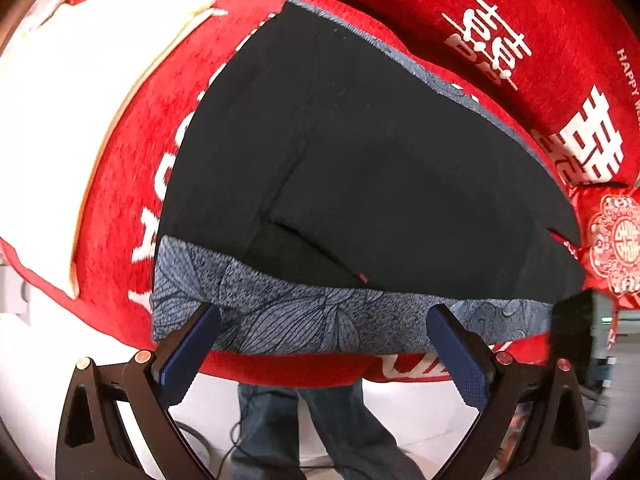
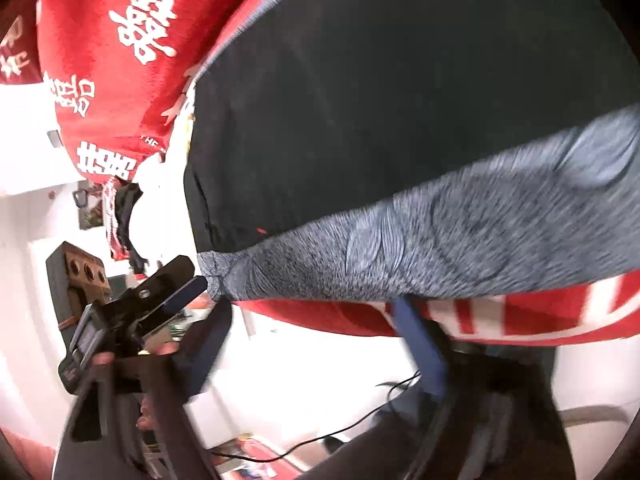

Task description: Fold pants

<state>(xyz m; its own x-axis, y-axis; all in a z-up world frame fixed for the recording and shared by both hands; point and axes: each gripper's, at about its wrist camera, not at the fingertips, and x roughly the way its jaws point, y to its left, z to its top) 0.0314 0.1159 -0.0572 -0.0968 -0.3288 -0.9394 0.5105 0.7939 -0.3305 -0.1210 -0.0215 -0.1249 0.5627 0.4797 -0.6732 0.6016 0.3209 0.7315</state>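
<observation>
Black pants (image 1: 360, 152) with a grey-blue leaf-patterned waistband (image 1: 320, 320) lie flat on a red bedspread (image 1: 132, 176). My left gripper (image 1: 320, 320) is open, its blue pads (image 1: 188, 352) spread wide over the waistband's near edge, holding nothing. In the right wrist view the pants (image 2: 400, 100) and waistband (image 2: 460, 240) fill the frame, blurred. My right gripper (image 2: 312, 300) is open, its fingers spread under the bed's edge below the waistband. The other gripper (image 2: 160, 296) shows at the waistband's left corner.
Red cushions with white characters (image 1: 520, 48) lie beyond the pants. A white panel (image 1: 60, 120) of the bedspread is at left. The person's legs (image 1: 320, 432) and a cable stand below the bed edge. A red embroidered pouch (image 1: 616, 240) sits at right.
</observation>
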